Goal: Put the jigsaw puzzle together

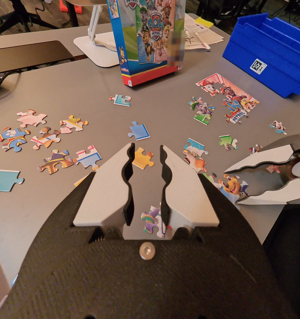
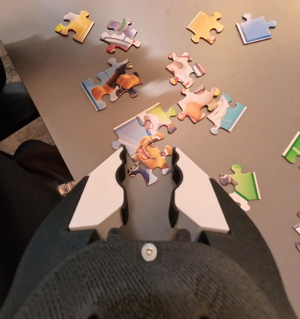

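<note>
My left gripper (image 1: 147,145) is open and holds nothing. It hovers over the grey table (image 1: 93,86). An orange puzzle piece (image 1: 143,158) lies flat on the table between its fingertips, and a light blue piece (image 1: 139,131) lies just beyond them. A purple piece (image 1: 151,219) lies under its right finger. My right gripper (image 2: 148,148) is open. Its fingers stand either side of a joined cluster of pieces showing a yellow dog's face (image 2: 145,141), which lies flat on the table. The left wrist view shows this gripper (image 1: 230,187) at the right, around the same cluster (image 1: 232,189).
A puzzle box (image 1: 151,43) stands at the back, with a blue bin (image 1: 270,51) to the right. A partly assembled section (image 1: 232,100) lies before the bin. Loose pieces are scattered at the left (image 1: 42,138). The table's edge (image 2: 42,120) runs at the left of the right wrist view. Tip to tip, the grippers are about 20 cm apart.
</note>
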Motion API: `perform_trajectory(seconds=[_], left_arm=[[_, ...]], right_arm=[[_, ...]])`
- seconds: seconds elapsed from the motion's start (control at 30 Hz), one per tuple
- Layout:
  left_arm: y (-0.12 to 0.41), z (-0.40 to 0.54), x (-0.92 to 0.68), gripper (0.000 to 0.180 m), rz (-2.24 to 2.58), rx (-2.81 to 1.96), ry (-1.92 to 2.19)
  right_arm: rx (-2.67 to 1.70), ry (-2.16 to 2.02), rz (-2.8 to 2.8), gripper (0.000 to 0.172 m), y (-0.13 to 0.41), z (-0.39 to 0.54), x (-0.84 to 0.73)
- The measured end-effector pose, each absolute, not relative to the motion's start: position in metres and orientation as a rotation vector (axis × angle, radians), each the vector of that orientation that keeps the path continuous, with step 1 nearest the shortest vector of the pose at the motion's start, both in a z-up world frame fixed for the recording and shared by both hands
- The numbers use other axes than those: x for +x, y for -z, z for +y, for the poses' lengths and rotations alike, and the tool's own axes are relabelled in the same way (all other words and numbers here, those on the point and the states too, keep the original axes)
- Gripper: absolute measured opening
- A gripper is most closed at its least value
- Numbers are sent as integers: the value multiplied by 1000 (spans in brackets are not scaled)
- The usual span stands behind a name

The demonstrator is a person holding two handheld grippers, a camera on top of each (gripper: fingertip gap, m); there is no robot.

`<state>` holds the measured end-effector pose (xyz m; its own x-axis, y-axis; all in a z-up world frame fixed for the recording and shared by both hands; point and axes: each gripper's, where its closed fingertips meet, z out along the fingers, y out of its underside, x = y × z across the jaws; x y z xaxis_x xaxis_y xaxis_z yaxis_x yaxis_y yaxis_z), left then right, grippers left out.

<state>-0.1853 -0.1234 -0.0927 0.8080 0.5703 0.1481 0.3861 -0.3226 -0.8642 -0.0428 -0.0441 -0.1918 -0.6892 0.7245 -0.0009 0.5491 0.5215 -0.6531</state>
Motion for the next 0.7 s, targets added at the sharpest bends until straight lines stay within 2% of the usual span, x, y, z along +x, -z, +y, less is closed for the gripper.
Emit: perform_trajectory(seconds=[0.7], left_arm=[[105, -121, -180, 30, -704, -2025, -190]], right_arm=[[-1081, -945, -2463, 52, 192, -47, -59]])
